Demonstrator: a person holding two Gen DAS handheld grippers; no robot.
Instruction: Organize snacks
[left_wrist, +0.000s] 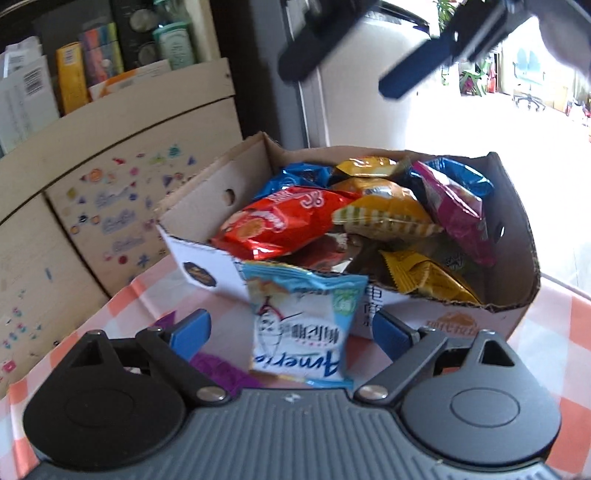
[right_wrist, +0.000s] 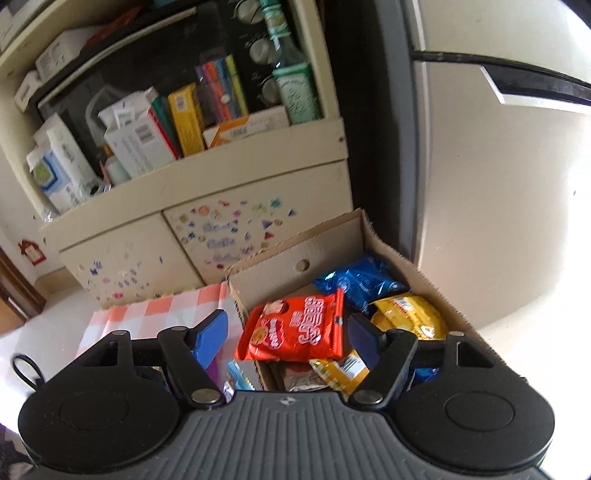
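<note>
A cardboard box (left_wrist: 207, 192) full of snack bags stands on the checkered tablecloth (left_wrist: 554, 332). A red bag (left_wrist: 280, 221), yellow bags (left_wrist: 384, 210), a pink bag (left_wrist: 454, 206) and blue bags lie inside. A light blue snack bag (left_wrist: 299, 325) leans upright against the box's near wall, between the fingers of my left gripper (left_wrist: 291, 330), which is open and not touching it. My right gripper (right_wrist: 288, 336) is open and empty above the box (right_wrist: 295, 254), over the red bag (right_wrist: 295, 328); it also shows from below in the left wrist view (left_wrist: 343, 70).
A purple item (left_wrist: 221, 369) lies on the cloth by my left finger. A cream cabinet (right_wrist: 184, 177) with stickers and a shelf of books and boxes stands behind the table. A white fridge (right_wrist: 498, 203) stands at the right.
</note>
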